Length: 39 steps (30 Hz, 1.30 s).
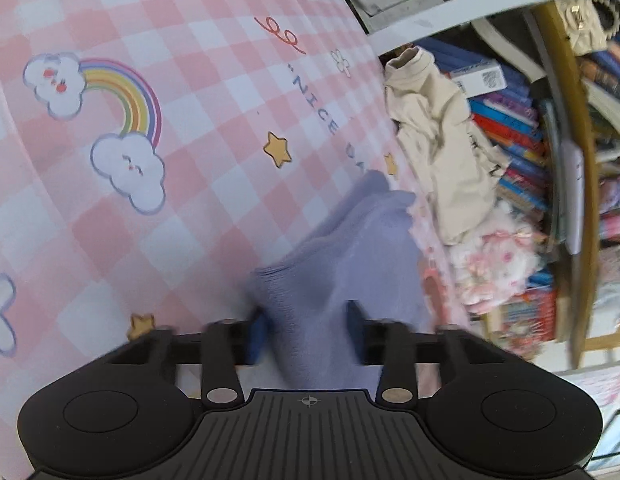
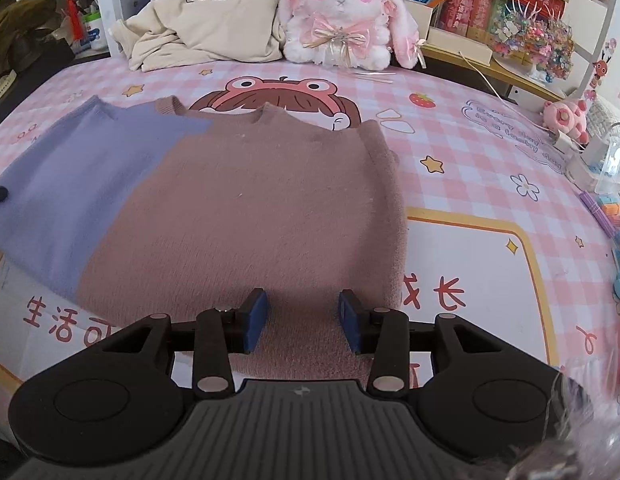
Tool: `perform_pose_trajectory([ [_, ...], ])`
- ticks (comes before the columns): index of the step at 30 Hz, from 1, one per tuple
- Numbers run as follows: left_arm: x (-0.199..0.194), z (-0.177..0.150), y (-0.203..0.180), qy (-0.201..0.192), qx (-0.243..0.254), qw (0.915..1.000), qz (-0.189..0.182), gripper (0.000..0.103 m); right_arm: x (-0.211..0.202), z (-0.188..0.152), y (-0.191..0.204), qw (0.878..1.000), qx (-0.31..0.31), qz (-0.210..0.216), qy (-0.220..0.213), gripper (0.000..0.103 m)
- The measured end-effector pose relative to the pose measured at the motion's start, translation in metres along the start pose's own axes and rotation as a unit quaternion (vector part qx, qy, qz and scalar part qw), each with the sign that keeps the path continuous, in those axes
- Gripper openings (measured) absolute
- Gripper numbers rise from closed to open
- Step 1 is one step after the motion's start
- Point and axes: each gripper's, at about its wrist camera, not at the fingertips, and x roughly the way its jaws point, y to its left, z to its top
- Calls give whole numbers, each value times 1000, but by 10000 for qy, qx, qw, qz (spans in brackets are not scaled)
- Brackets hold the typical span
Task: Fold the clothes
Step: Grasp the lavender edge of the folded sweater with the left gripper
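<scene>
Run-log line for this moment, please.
left gripper: around lavender sleeve, grip unclear | right gripper: open over brown sweater | not folded

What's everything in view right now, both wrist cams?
sweater: 1, brown body with a purple sleeve, lying flat in the middle of the cloth
tablecloth: 1, pink check with cartoon prints, under everything
cream garment: 1, crumpled, far edge
plush rabbit: 1, white and pink, far edge, right of the cream garment
pink toy: 1, small, right edge
books: many, mixed colours, shelves behind
left gripper: 1, black with blue pads, jaws apart around the purple sleeve
right gripper: 1, black with blue pads, jaws open over the brown hem
</scene>
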Motion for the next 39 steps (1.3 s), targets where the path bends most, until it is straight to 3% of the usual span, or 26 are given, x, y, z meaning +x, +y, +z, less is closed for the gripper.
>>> perform_pose_trajectory([
  [4, 0, 9, 1, -90, 212, 9997, 17, 8, 6, 6, 10, 9999, -94, 45, -16, 40],
  [12, -45, 45, 23, -681, 533, 9962, -58, 8, 18, 35, 65, 9968, -661, 442, -102, 40],
  [18, -43, 66, 56, -644, 146, 9977, -180, 18, 24, 45, 102, 9918, -1150, 527, -163, 40],
  [27, -25, 66, 42, -901, 173, 9952, -343, 31, 28, 49, 103, 9888, -1357, 625, -12, 40],
  [30, -24, 67, 39, -969, 195, 9946, -306, 27, 29, 51, 101, 9880, -1369, 715, 48, 40],
  [35, -23, 69, 37, -977, -206, 9948, -198, 24, 29, 51, 103, 9886, -1345, 675, 34, 40],
  [39, -28, 67, 29, -929, 66, 9954, -217, 11, 28, 50, 104, 9892, -1310, 658, 10, 40],
])
